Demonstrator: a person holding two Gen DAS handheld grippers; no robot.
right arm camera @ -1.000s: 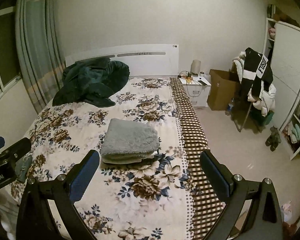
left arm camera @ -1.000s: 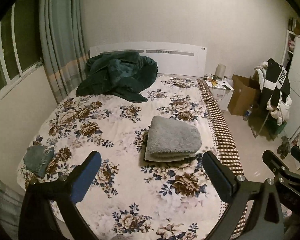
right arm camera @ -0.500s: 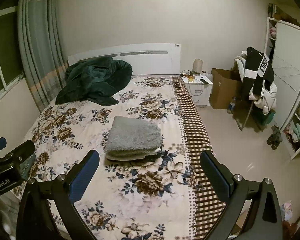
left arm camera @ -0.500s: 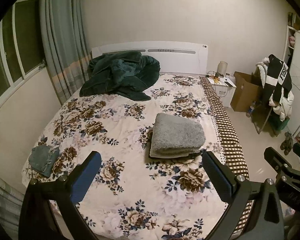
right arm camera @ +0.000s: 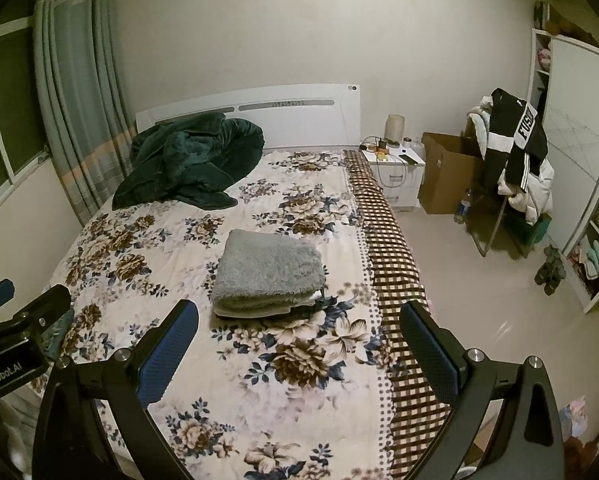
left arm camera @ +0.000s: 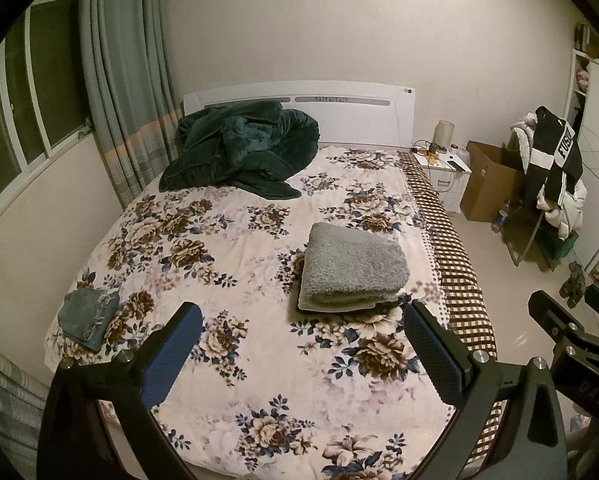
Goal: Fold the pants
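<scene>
Folded grey fleece pants (left arm camera: 353,266) on top of a small stack, lying on the bed (left arm camera: 235,248) toward its right edge, about halfway along the length. Thin lighter and darker layers visible under the grey fleece at the near side of the stack; what these are, cannot tell.

Left gripper (left arm camera: 301,344) hovering above the foot part of the bed, fingers (left arm camera: 171,352) spread wide, holding nothing, blue pads facing inward. Well apart from the stack, not touching any cloth.

Right gripper (right arm camera: 299,342) also above the foot of the bed, nearer to the right edge, fingers (right arm camera: 167,354) spread wide and empty. Seen also at the right border of the left wrist view, and the left one at the left border of the right wrist view.

Small folded denim piece (left arm camera: 87,316) with frayed threads near the left edge of the bed, close to the foot corner. Dark green blanket (left arm camera: 239,152) crumpled at the head of the bed, left side, touching the white headboard (left arm camera: 359,116).

White nightstand (right arm camera: 399,172) just beside the right head corner, cardboard box (right arm camera: 447,176) next to it on the floor, then chair (right arm camera: 511,184) loaded with black and white clothes. Curtain (left arm camera: 119,80) hanging along the window, beyond the left edge of the bed
</scene>
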